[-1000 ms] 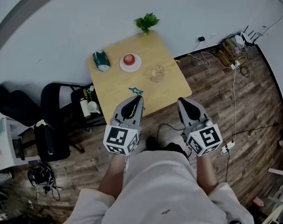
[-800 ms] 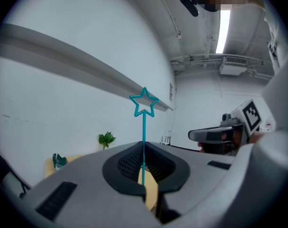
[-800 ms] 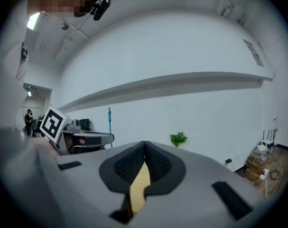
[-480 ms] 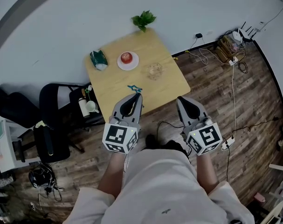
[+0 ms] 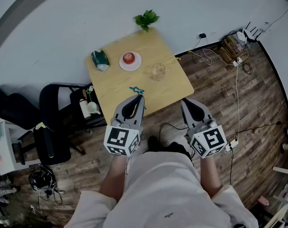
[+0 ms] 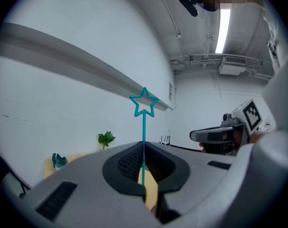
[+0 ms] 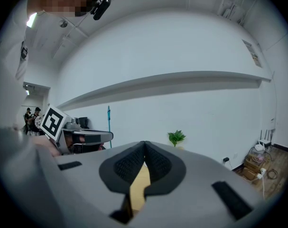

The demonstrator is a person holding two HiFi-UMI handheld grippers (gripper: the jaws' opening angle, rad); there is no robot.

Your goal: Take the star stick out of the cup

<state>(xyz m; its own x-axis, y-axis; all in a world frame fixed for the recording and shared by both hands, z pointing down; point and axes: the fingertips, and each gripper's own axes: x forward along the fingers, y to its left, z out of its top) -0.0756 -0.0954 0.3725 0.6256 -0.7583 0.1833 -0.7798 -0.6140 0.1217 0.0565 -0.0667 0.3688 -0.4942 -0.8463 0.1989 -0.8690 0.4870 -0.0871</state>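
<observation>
Nothing has moved since a second ago but a slight drift of the head view. Left gripper jaws pinch the star stick upright, star at 12 o'clock, clear of the cup, which stands at 1 o'clock on the worktop. Right gripper jaws meet, empty.

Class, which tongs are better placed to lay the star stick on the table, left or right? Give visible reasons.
Left. The left tongs are shut on the star stick, which is out of the cup, at the table's near edge. The right tongs are shut and empty.
</observation>
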